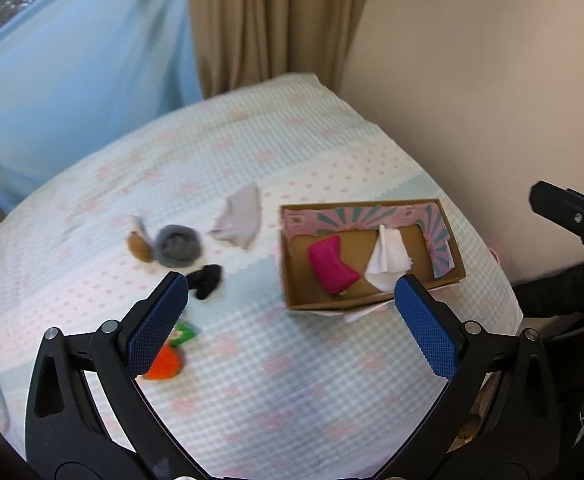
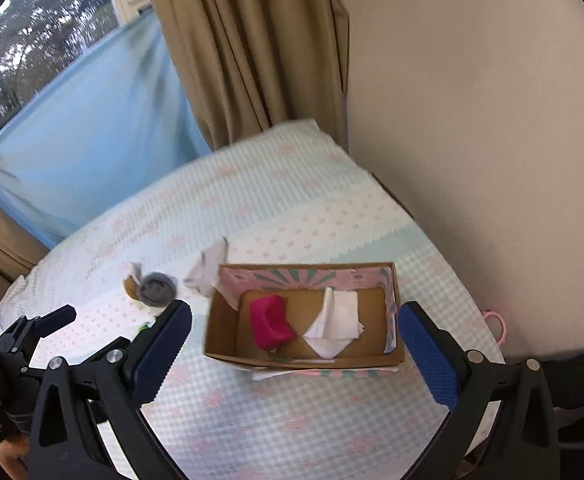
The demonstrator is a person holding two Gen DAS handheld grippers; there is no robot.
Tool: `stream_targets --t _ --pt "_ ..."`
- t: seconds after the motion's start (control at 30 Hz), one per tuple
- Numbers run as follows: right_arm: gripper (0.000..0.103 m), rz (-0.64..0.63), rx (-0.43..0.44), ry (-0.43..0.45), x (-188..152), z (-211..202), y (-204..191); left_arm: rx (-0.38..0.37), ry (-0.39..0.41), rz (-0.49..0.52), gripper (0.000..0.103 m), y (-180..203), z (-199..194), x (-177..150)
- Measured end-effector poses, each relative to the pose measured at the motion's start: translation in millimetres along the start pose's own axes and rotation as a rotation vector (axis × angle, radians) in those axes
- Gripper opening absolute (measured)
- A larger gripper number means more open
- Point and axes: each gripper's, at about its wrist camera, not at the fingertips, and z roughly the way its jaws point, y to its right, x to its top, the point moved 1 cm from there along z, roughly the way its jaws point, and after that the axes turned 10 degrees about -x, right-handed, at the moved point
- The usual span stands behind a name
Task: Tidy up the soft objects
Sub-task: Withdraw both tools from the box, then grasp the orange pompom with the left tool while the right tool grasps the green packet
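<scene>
I am working over a bed covered in a pale blue-and-white checked quilt with pink motifs (image 1: 276,380), and I judge the sorting to be partly done: two pieces are boxed, about five are left loose. Toward the wall-side edge of the bed sits an open brown cardboard box with a pink-and-teal printed lining (image 1: 372,296), and inside it lie a folded magenta cloth (image 1: 332,266) and, just beside it, a folded white cloth (image 1: 386,258); nothing else shows in there. Out on the quilt, toward the window side, a light grey folded cloth (image 1: 238,218) lies nearest the box, then a round grey woolly ball (image 1: 178,246) touching a small tan-and-white soft piece (image 1: 138,246), a crumpled black fabric piece (image 1: 206,280), and an orange-and-green soft item (image 1: 168,356) partly hidden behind my left finger. My left gripper (image 1: 292,320) is spread wide with nothing in it, hovering between the loose pile and the box. My right gripper (image 2: 294,344) is equally wide apart and empty, framing the box.
</scene>
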Motion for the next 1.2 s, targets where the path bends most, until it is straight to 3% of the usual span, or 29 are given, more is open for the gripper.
stream_targets --t 0.4,0.67,0.93,1.2 --pt "0.103 0.026 -0.048 0.153 -51.2 -83.1 -54.4 0.037 0.121 -0.069 0.103 -91.8 -117.3 -62.9" --pt "0.103 0.026 -0.017 0.183 -81.9 -94.8 -106.0 0.069 0.125 -0.098 0.103 -155.9 -148.8 -107.2" --pt "0.103 -0.027 0.051 0.161 -107.6 -71.7 -165.1 0.071 0.105 -0.136 0.103 -211.4 -129.8 -142.7" --pt "0.103 -0.107 0.148 0.125 -121.5 0.1 -220.0 0.065 0.079 -0.145 0.103 -242.0 -55.3 -171.3"
